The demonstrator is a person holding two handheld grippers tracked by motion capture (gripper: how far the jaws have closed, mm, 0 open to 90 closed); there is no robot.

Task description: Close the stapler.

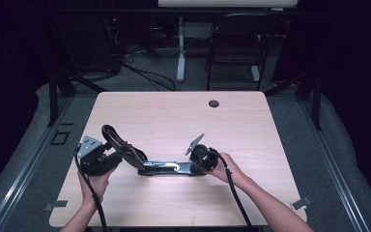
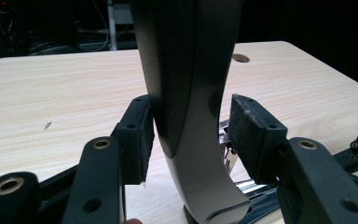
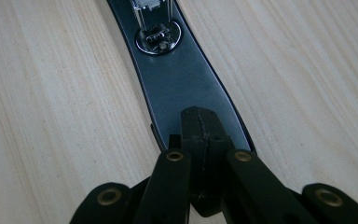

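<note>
A long black stapler lies hinged open on the wooden table point(image 1: 174, 116). Its base point(image 1: 166, 168) lies flat, and its upper arm point(image 1: 121, 145) tilts up toward the left. In the left gripper view that dark curved arm point(image 2: 186, 93) stands between the jaws of my left gripper point(image 2: 191, 135). The left pad point(image 2: 137, 140) touches it, while a gap separates the right pad point(image 2: 249, 135) from it. My right gripper point(image 3: 200, 126) is shut, pads together, with its tips down on the end of the stapler base point(image 3: 182, 79), below the shiny anvil point(image 3: 157, 35). The high view shows both grippers, the left point(image 1: 113, 157) and the right point(image 1: 193, 166).
A round cable hole point(image 1: 214, 103) sits near the table's far edge. Beyond the table stand a dark chair point(image 1: 236, 43) and a white desk leg point(image 1: 180, 48). Cables trail from both grippers toward the near edge.
</note>
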